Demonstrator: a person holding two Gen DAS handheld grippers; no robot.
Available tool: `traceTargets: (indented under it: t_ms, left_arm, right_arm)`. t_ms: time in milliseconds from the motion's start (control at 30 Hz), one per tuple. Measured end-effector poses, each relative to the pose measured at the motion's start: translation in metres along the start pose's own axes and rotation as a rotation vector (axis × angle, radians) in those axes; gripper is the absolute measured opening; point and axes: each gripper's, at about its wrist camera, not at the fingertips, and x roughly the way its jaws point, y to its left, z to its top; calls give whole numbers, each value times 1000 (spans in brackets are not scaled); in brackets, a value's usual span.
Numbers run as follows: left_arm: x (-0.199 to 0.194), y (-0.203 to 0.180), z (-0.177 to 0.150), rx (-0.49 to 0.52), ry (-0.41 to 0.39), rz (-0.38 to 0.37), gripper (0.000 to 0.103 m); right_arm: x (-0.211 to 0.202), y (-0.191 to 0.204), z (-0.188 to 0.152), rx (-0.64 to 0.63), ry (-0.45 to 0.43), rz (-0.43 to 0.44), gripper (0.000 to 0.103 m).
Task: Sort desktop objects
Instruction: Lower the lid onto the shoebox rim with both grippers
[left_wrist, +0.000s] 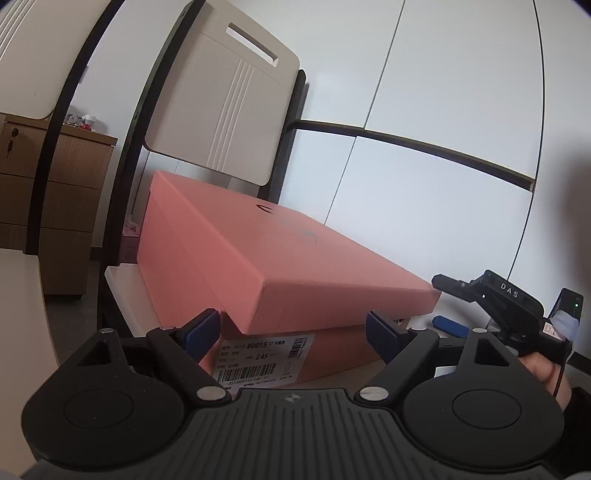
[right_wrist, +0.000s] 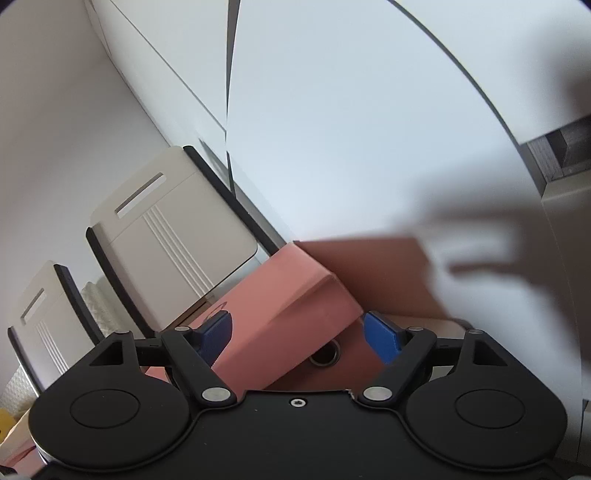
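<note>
A salmon-pink shoebox (left_wrist: 258, 343) sits on a pale desk (left_wrist: 22, 295), its lid (left_wrist: 266, 243) tilted and resting askew over the base, the near corner overhanging the end that carries a white barcode label (left_wrist: 266, 360). The left claw (left_wrist: 291, 332) points almost level at that labelled end, its blue pads (left_wrist: 201, 330) standing wide apart on either side of the lid's overhanging corner, with nothing pressed between them; the box lies just ahead of the fingertips, and whether they touch it cannot be told.

From the right, the right claw (right_wrist: 297, 334) faces the box's side, where a round metal-rimmed hole (right_wrist: 325, 354) shows in the wall. The lid's edge (right_wrist: 295, 302) runs slantwise between this claw's blue fingers (right_wrist: 382, 336); the left pad lies against or just beside the lid's top face, while the right pad stands clear of the cardboard, so the jaws are spread and grip nothing. In the left wrist view the right claw's black body (left_wrist: 495, 299), held in a person's hand (left_wrist: 546, 373), appears at the box's far right, with a small blue object (left_wrist: 448, 325) lying on the desk beneath it.

Behind the box stand beige chair backs (left_wrist: 225, 92) against white wall panels, and a wooden drawer cabinet (left_wrist: 62, 192) at the left.
</note>
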Motion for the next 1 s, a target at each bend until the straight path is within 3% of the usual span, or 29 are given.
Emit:
traceTargets:
  t_ms: [133, 233, 267, 567, 1000]
  left_arm:
    - [15, -8, -1, 17, -4, 66, 88]
    - [18, -10, 1, 21, -17, 86, 88]
    - [17, -10, 2, 16, -22, 85, 87]
    - [18, -7, 25, -25, -64, 83, 87]
    - [38, -10, 54, 34, -58, 102, 89]
  right_arm:
    - [14, -12, 4, 34, -3, -12, 80]
    - [21, -13, 3, 45, -3, 10, 63]
    - [22, -12, 3, 44, -5, 9, 62]
    - [18, 5, 14, 18, -45, 23, 62]
    - [48, 24, 46, -69, -42, 11, 62]
